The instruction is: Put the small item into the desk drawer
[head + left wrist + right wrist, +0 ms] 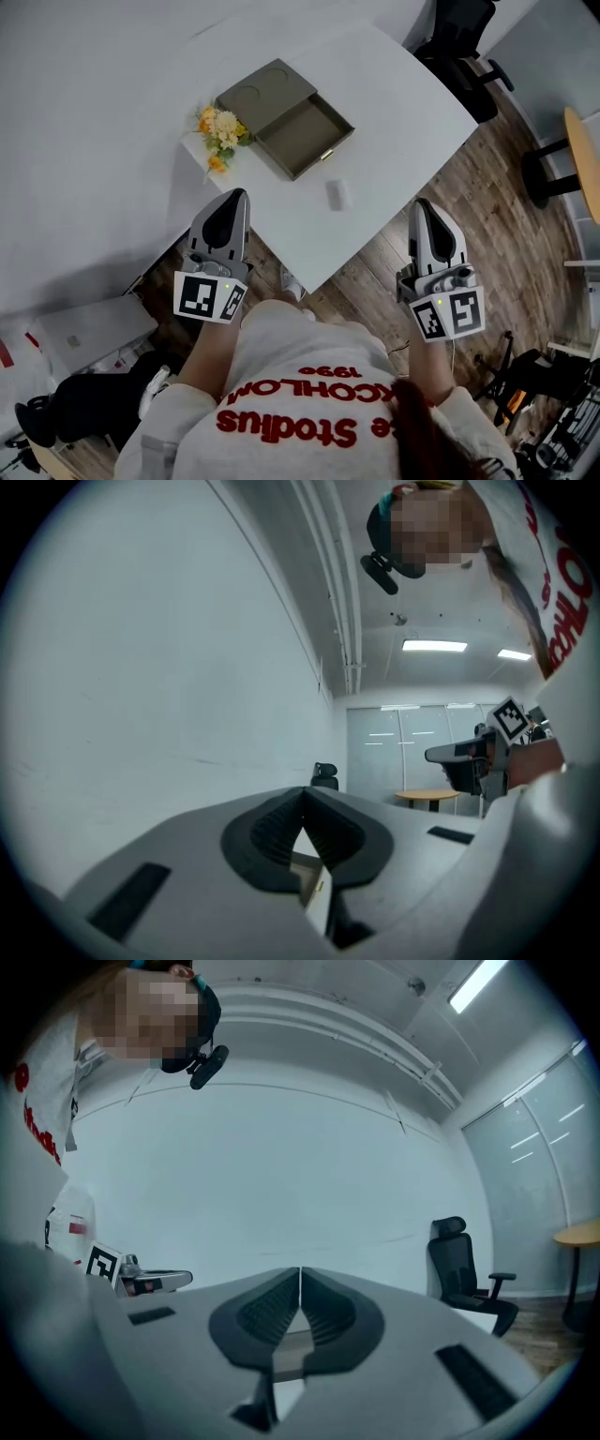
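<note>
L gripper and R gripper: both held level over the near edge of the white rectangular table. Jaws clenched tip to tip, nothing between them.

Olive-green desktop drawer box: ahead of L gripper, well apart. Its tray stands open, interior bare.

Small white oblong item: on tabletop between the two grippers, apart from both and from the tray.

Yellow flower bunch: just beside box.

Room: wood-plank floor; black office chair beyond table.
</note>
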The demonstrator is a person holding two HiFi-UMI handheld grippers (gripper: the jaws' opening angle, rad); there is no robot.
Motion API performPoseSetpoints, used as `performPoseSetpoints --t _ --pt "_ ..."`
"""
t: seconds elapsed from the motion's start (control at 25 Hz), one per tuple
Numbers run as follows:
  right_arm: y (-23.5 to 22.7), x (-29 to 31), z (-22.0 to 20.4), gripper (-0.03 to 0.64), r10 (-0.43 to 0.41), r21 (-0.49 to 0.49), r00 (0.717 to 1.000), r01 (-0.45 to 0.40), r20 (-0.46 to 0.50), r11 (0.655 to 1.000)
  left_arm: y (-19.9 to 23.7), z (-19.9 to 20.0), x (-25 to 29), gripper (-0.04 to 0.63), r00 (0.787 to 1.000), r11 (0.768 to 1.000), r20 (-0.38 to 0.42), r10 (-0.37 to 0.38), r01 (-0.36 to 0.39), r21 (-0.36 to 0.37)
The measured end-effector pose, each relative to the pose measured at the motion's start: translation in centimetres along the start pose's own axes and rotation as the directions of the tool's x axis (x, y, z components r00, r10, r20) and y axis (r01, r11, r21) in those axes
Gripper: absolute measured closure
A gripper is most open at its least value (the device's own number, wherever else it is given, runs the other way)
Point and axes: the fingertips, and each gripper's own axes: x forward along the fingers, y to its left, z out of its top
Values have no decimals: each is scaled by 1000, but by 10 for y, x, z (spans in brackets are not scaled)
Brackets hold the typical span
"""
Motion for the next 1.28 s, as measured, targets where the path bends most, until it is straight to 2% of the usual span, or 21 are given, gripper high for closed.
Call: performPoseSetpoints --t 0.24,0.48,0.72,1.0,1.28 --pt "-11 45 3 611 -8 -7 1000 8 -12 1000 29 0 37 589 1000 1000 -2 -2 2 -5" --pt "-22 70 -5 609 13 12 998 -13 -57 1000 39 -3 53 589 999 1000 -26 18 -19 -5" --pt "-34 102 -11 609 101 23 993 -99 -68 995 42 -6 53 589 993 993 -35 117 -116 9" --pt "-37 138 -21 607 249 51 963 -245 -100 968 41 -6 50 589 964 964 -30 265 -263 39" --pt "-39 155 -52 589 288 72 942 -280 -171 957 35 -14 53 589 948 948 -32 317 -315 49"
